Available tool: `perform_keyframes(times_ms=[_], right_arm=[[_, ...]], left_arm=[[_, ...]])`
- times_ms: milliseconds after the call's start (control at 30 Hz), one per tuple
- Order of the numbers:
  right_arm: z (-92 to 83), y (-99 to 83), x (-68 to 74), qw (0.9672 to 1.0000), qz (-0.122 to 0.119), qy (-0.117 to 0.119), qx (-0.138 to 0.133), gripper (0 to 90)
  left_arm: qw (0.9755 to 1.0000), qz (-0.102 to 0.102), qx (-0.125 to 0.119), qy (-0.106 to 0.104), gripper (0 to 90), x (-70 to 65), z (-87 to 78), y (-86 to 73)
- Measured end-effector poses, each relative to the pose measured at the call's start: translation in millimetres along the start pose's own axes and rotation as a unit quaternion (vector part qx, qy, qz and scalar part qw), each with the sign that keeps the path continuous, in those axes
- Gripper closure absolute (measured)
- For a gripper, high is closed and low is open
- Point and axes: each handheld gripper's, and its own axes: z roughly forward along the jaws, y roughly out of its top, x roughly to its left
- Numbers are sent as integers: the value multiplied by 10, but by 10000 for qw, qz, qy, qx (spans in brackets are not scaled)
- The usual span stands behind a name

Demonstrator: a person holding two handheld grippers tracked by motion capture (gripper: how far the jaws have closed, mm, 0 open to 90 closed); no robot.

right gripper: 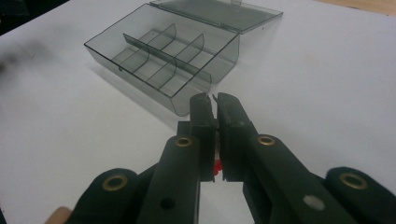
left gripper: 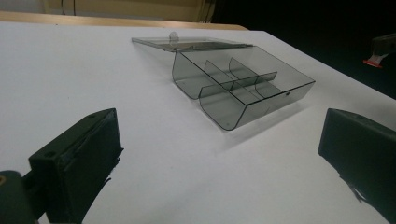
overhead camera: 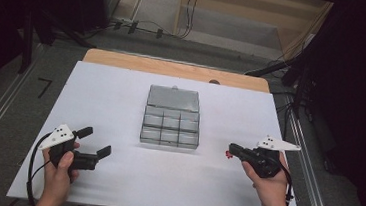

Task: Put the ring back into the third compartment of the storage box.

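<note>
Something small and red (right gripper: 216, 167) sits pinched between the jaws of my right tongs (overhead camera: 230, 153), which are closed together on it; I can't make out what it is, only a red scrap showing low in the gap in the right gripper view and a red fleck at the tip in the high view. Those tongs are over the white sheet (overhead camera: 113, 187) toward the table's right edge, pointing left at the clear plastic box (overhead camera: 171, 124) and set well apart from it. That box rests near the middle of the table, a bit toward the far edge, its lid (overhead camera: 173, 97) swung back flat on the far side and its inside split by dividers into small compartments, which look bare as far as I can tell. My left tongs (overhead camera: 95, 142) are near the front left corner, held in my left hand (overhead camera: 59, 168), jaws spread wide with nothing between them, aimed at the box. My right hand (overhead camera: 270, 183) grips the other tool near the front right.
</note>
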Motion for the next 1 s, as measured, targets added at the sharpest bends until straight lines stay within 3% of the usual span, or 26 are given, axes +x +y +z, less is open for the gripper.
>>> perform_keyframes(times_ms=[1000], right_arm=[[141, 186, 48, 9999, -95, 55, -4, 840]], left_arm=[[10000, 77, 11, 8, 0, -9, -2, 5]])
